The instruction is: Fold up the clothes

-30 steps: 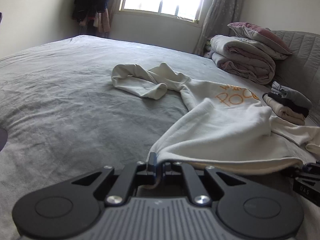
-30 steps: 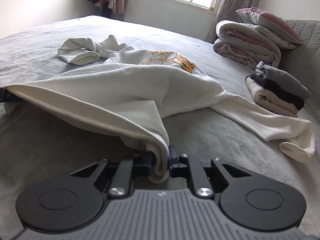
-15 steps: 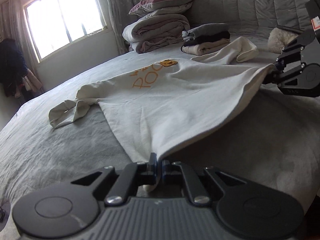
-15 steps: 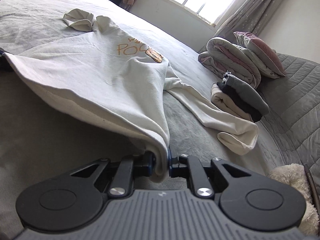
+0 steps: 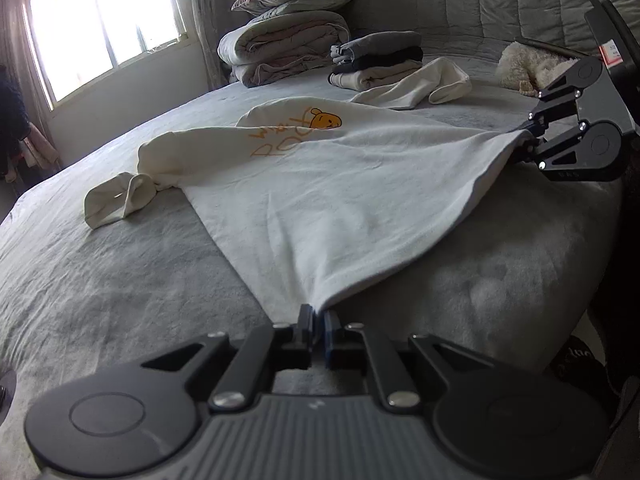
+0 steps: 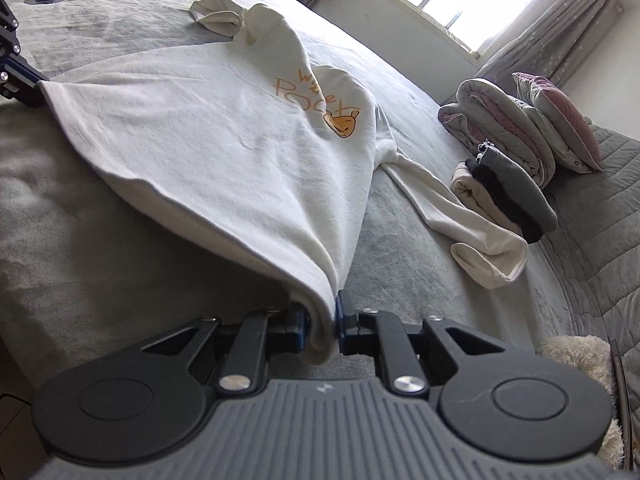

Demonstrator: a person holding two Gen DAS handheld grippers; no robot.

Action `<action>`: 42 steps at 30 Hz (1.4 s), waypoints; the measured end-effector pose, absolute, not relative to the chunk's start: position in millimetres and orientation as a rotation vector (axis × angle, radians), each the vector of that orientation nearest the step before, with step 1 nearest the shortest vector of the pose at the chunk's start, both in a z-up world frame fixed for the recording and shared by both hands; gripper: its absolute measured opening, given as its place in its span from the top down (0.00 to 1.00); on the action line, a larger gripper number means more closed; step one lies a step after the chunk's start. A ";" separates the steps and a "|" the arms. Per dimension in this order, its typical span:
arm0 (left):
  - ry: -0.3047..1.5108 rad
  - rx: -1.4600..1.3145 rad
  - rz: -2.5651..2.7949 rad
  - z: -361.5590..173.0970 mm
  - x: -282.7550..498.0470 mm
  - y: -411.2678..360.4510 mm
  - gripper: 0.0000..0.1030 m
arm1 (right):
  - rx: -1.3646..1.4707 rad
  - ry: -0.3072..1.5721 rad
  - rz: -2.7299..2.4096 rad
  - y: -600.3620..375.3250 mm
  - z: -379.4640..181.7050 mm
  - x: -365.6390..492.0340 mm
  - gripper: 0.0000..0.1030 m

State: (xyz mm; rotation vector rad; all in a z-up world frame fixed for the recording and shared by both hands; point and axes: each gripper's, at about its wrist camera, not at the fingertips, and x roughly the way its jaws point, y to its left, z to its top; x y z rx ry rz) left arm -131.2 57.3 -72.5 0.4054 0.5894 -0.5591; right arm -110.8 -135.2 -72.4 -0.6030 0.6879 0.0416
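One cream sweatshirt (image 5: 336, 184) on the grey bed (image 5: 100, 280), print side up, hem stretched between two claws. Left claw (image 5: 316, 320): clenched on one hem corner, cloth fanning forward from its tips. Right claw (image 6: 322, 320): clenched on the other hem corner, a fold of cloth bunched between the fingers. Each claw shows in the other's view, at the far end of the hem. Two sleeves: one crumpled ahead-left of the left claw, one trailing ahead-right of the right claw. Beyond that sleeve, one stack of three folded clothes (image 6: 508, 196). Further on, one rolled quilt (image 6: 500, 124) with one pillow (image 6: 560, 120) on top. One plush toy (image 6: 576, 364) right of the right claw.
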 end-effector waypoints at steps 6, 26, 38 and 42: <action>0.685 0.202 -0.682 -67.4 -122.0 72.4 0.25 | -0.486 0.718 0.039 -146.4 -64.4 -109.2 0.54; 0.863 -0.324 -0.586 -65.0 -39.8 128.6 0.11 | 0.260 0.893 0.244 -214.2 -42.6 -104.2 0.24; 0.883 -0.521 -0.499 -78.6 34.6 120.7 0.16 | 0.611 0.852 0.204 -264.9 -45.8 -69.3 0.24; 0.838 -0.625 -0.491 -88.8 48.8 123.3 0.22 | 0.740 0.838 0.174 -282.4 -54.5 -52.3 0.24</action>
